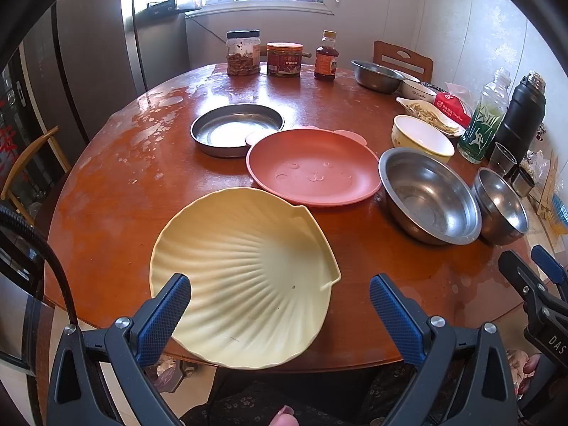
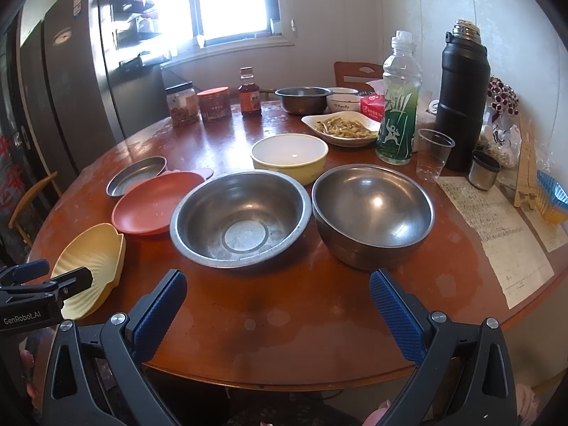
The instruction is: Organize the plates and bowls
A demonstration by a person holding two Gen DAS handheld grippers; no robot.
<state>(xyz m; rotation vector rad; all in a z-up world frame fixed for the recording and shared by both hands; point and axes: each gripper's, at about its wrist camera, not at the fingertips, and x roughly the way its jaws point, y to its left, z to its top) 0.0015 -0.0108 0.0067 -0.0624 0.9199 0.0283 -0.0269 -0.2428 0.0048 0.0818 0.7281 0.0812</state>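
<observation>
While both sets of jaws stand wide apart and empty, the left gripper (image 1: 280, 305) hovers over the yellow shell plate (image 1: 245, 277) at the bench's (image 1: 117, 213) six-o'clock edge. The pink plate (image 1: 314, 168) lies toward twelve o'clock. Likely step: picking up the shell plate; next, the jaws must pinch its rim. The right gripper (image 2: 278, 307) faces two steel bowls (image 2: 241, 218).

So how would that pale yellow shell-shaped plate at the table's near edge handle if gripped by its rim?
The pale yellow shell-shaped plate looks like thin plastic, so probably light and rigid. Its ribbed rim may slip. It overhangs the round wooden table, so pushing could tip it.
</observation>
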